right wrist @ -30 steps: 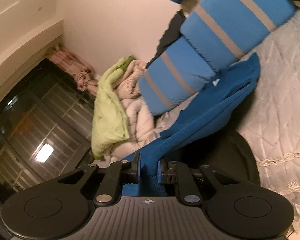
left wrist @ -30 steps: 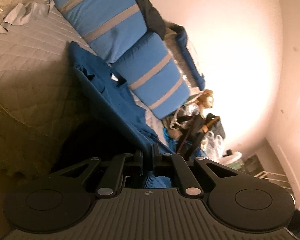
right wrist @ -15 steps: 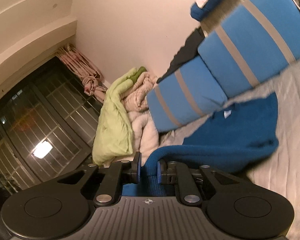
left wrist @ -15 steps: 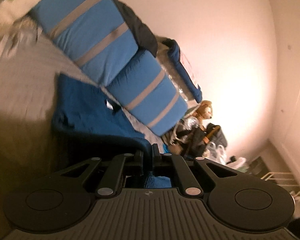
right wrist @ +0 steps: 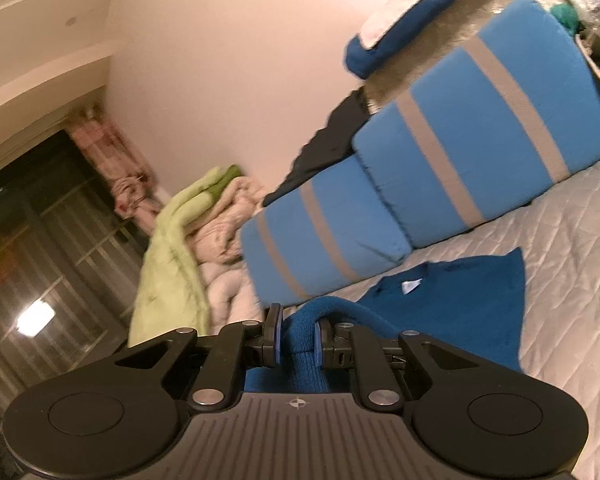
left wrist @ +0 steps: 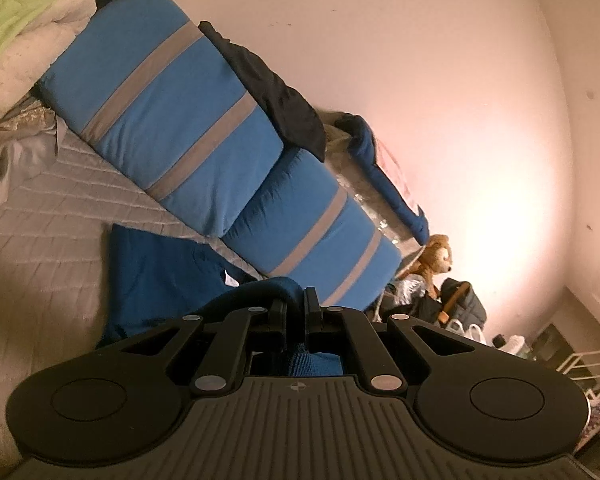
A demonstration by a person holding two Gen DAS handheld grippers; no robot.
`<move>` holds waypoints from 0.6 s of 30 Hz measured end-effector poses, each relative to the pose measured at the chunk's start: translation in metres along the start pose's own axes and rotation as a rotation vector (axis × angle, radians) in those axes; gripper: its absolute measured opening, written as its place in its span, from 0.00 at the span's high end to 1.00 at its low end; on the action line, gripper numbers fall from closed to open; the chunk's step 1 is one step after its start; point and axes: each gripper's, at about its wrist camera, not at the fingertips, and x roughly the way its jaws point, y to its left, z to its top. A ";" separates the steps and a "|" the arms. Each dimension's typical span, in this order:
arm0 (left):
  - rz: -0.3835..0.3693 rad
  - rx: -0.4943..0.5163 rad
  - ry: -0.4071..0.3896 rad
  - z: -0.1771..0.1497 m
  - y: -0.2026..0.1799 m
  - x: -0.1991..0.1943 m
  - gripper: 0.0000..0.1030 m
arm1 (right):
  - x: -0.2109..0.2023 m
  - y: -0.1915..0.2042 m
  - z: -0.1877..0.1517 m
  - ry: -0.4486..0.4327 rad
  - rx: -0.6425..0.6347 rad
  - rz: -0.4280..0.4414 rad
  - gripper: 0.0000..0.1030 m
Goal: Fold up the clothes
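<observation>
A: Where's the blue sweater (left wrist: pixel 156 276)?
B: On the quilted bed (left wrist: pixel 52 216), just beside the striped cushions (left wrist: pixel 172 116)
A: And the claws?
B: Left gripper (left wrist: pixel 296 306) and right gripper (right wrist: pixel 298 332) each clamp its folded-over edge

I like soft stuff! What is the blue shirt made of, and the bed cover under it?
The blue shirt looks like a thick knit, maybe fleece or sweater cloth: matte, fuzzy, and ribbed where the right claw pinches it. The bed cover looks like quilted fabric: pale, with stitched diamond lines and a faint sheen. The exact fibres cannot be told by sight.
</observation>
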 end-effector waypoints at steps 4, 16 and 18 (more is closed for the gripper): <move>0.018 0.003 0.003 0.011 0.001 0.015 0.93 | 0.017 -0.008 0.011 -0.010 0.016 -0.054 0.84; 0.063 -0.031 -0.009 0.049 0.015 0.060 0.93 | 0.066 -0.022 0.047 -0.018 -0.002 -0.110 0.84; 0.071 -0.033 -0.010 0.056 0.018 0.069 0.93 | 0.074 -0.025 0.054 -0.023 -0.009 -0.118 0.84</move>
